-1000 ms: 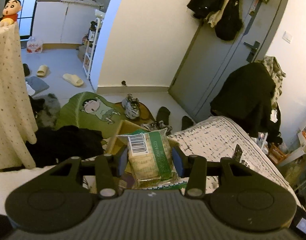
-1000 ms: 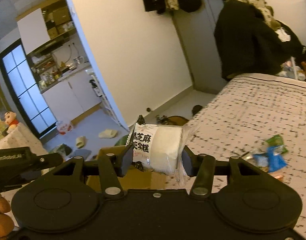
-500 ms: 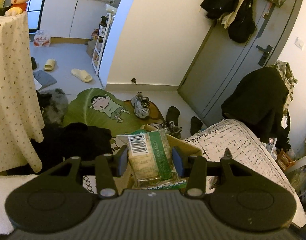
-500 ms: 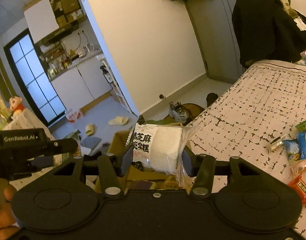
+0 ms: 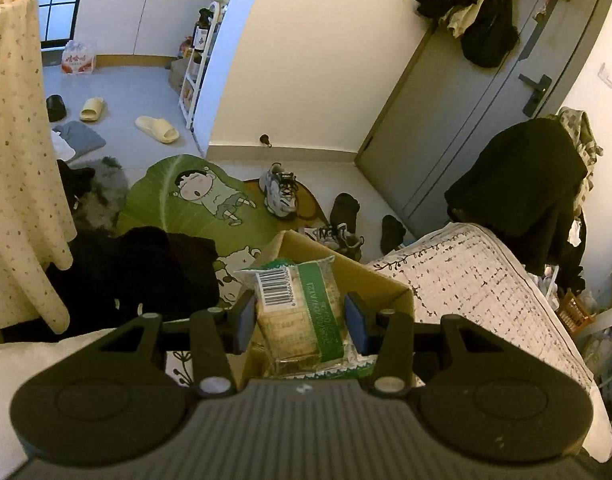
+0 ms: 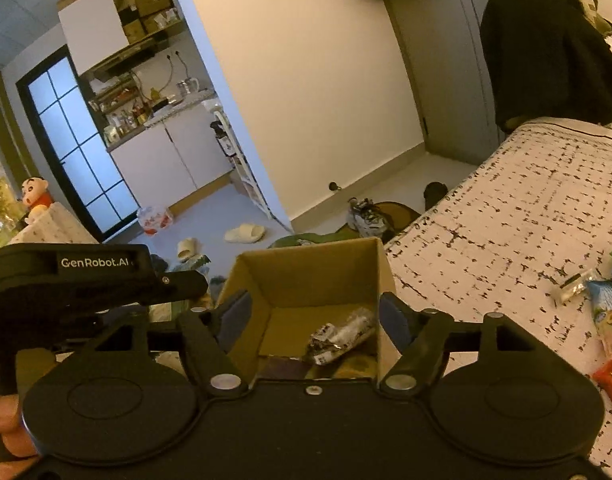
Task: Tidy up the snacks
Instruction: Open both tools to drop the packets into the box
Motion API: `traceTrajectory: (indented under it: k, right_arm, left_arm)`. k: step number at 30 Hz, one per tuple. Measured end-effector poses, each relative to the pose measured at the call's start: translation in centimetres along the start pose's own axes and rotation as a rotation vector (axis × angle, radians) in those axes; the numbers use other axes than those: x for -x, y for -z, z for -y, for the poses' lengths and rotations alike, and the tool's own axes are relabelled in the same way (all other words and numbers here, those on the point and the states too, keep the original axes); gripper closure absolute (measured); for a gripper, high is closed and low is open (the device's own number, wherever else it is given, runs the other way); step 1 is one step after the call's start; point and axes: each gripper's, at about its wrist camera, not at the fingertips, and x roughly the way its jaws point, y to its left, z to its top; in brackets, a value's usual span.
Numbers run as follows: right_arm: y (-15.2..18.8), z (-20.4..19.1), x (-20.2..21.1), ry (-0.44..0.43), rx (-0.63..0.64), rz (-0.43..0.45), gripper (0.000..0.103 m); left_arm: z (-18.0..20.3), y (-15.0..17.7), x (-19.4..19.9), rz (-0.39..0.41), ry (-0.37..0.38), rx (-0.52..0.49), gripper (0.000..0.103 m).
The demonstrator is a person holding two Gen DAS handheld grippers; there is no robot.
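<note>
Left gripper [image 5: 300, 318] pinches a barcoded green-striped snack [image 5: 302, 312] — right gripper [image 6: 313, 316], beside "GenRobot.AI" lettering, is opening, empty.

One cardboard box [image 6: 306, 280], lower centre. One wrapped snack [image 6: 341, 334] inside. One green-striped packet [image 5: 302, 312], lower centre. Two pale slippers [image 5: 157, 129], upper left. Two grippers [image 5: 300, 316] [image 6: 311, 314], bottom. Several loose snack packets [image 6: 605, 308] at right edge, count unclear.

Box [image 6: 306, 276] mouth open at right-wrist frame centre, straight ahead between opening jaws; one packet [image 6: 339, 336] on its floor at lower right, rest bare. Left gripper [image 6: 106, 280] crowds box's left side. Bed [image 6: 505, 208] at right.
</note>
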Motion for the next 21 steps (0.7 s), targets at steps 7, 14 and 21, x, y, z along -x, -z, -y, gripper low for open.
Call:
traceTrajectory:
  k: [7, 14, 21]
  right_arm:
    - [0.0, 0.1, 0.3, 0.034, -0.014, 0.019, 0.019]
    - [-0.2, 0.3, 1.1, 0.061, -0.018, 0.038, 0.013]
    - [0.3, 0.1, 2.0, 0.108, 0.022, 0.042, 0.007]
  left_arm:
    - [1.0, 0.2, 0.0, -0.007, 0.008, -0.023, 0.052]
    - [1.2, 0.2, 1.6, 0.011, -0.048, -0.045, 0.033]
    - [1.3, 1.4, 2.4, 0.023, -0.057, -0.079, 0.020]
